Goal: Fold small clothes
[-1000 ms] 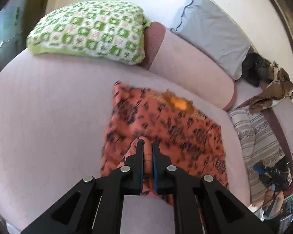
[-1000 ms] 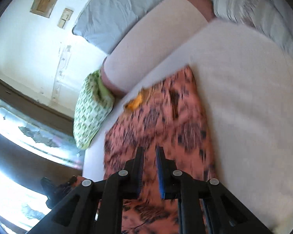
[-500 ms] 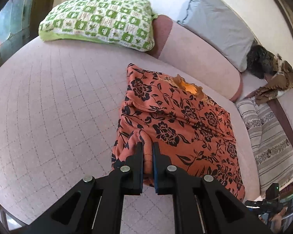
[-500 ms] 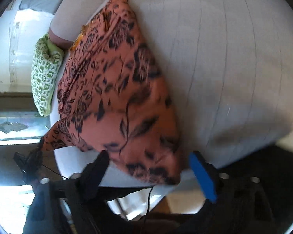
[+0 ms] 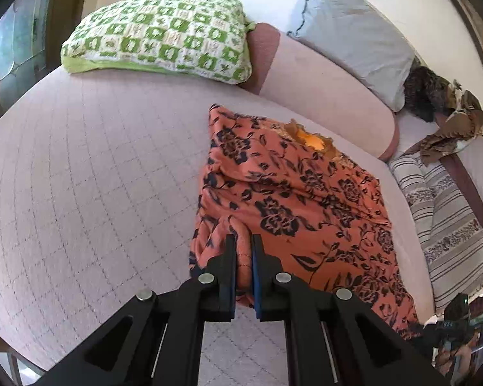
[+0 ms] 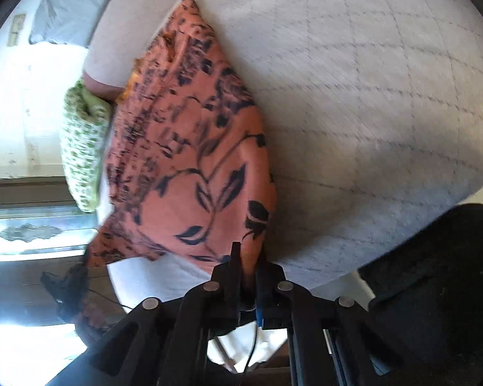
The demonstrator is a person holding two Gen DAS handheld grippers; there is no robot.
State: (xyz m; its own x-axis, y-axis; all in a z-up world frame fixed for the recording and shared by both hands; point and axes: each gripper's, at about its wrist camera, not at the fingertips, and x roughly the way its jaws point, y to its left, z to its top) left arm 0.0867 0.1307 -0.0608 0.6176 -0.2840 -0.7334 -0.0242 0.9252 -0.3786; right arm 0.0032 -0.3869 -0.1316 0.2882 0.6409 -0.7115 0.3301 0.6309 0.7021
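Both grippers pinch the near hem of the orange floral garment [image 5: 293, 199], left gripper [image 5: 243, 251] and right gripper [image 6: 248, 263] at opposite corners; it stretches away across the bed [image 5: 96, 167] toward the bolster.

Open quilted mattress [image 5: 96, 177] left of the garment [image 5: 289, 199]; green pillow [image 5: 164, 35] and bolster [image 5: 322, 87] behind.

I am in a home, in a lived-in bedroom. Under me is a bed [image 5: 90, 173] with a quilted pinkish cover, a green checked pillow [image 5: 164, 37] at its head, a long bolster [image 5: 325, 93] and a grey pillow [image 5: 354, 37] against a painted wall. A striped blanket [image 5: 447, 225] and heaped clothes [image 5: 447, 112] lie alongside.
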